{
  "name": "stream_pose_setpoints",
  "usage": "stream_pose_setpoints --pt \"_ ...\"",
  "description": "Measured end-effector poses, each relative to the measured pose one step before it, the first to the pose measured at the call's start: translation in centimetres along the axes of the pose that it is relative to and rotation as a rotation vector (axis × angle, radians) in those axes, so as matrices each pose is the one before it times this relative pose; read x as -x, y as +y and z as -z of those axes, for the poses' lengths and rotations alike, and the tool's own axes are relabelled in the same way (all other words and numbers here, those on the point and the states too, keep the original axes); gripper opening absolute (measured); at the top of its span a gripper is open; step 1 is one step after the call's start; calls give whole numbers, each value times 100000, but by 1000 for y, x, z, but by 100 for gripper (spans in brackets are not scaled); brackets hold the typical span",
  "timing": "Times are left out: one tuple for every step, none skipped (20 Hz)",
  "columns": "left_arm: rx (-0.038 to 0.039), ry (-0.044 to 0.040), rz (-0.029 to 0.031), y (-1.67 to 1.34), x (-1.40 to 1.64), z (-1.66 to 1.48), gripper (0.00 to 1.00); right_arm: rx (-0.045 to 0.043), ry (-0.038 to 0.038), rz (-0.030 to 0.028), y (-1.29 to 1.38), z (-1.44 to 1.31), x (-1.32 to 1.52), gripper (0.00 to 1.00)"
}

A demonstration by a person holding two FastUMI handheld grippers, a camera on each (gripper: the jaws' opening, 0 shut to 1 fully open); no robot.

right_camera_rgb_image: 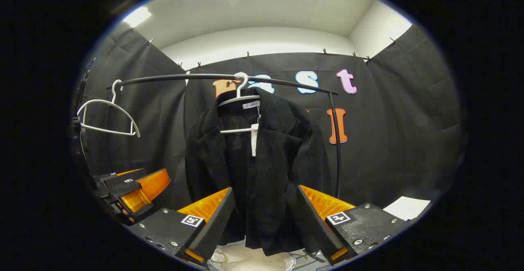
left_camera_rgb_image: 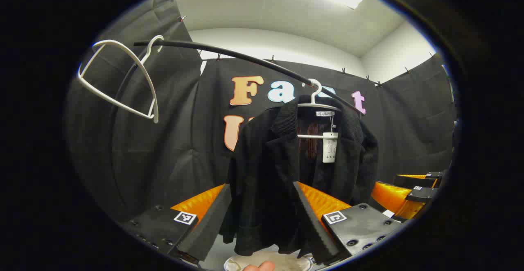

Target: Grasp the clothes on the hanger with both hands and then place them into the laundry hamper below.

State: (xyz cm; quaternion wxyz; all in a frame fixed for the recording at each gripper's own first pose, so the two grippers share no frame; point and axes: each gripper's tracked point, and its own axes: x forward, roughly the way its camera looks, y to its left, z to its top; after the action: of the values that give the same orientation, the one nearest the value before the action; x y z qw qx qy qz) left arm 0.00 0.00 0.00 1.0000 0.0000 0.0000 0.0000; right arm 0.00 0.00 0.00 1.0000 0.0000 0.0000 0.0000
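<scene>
Overhead, a black jacket (left_camera_rgb_image: 286, 168) hanging lengthwise straight down from a white hanger (left_camera_rgb_image: 317, 99) hooked on a black rail (left_camera_rgb_image: 245, 60), open front and collar turned toward both cameras, a white tag (left_camera_rgb_image: 330, 147) dangling at the neck. Below, left gripper (left_camera_rgb_image: 262, 217) with fingers spread wide either side of the jacket's lower hem, contact not clear; right gripper (right_camera_rgb_image: 264, 222) likewise wide apart, framing the hem, holding nothing. Farther along the rail a bare white hanger (left_camera_rgb_image: 123, 78); beneath the hem, a pale round hamper rim (right_camera_rgb_image: 249, 260).
</scene>
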Motion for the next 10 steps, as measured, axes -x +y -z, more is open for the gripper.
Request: stream_pose_setpoints --pt "-59 -62 -78 -15 -59 31 92 125 71 -55 2 29 -110 93" --pt "-22 -237 -83 43 -17 -52 92 77 157 -78 15 30 -129 93" --pt "30 -132 -189 24 6 -22 97 -11 53 -73 -28 -43 -33 93" --pt "47 41 -140 67 -12 75 96 -77 55 -179 52 -7 -103 94" --pt "6 87 -124 2 5 21 95 -98 125 -122 44 54 -34 95" --pt "39 69 -164 50 -9 35 93 -23 40 -132 93 52 -151 96" --pt "123 89 -107 66 -22 35 92 86 60 -35 -10 5 37 97" --pt "135 52 -166 21 -47 20 92 155 238 -40 11 136 -81 94" --pt "43 -37 -144 93 -7 37 92 142 272 -86 28 67 -158 93" --pt "-87 -26 -51 -17 -71 -17 92 111 176 -101 34 124 -92 99"
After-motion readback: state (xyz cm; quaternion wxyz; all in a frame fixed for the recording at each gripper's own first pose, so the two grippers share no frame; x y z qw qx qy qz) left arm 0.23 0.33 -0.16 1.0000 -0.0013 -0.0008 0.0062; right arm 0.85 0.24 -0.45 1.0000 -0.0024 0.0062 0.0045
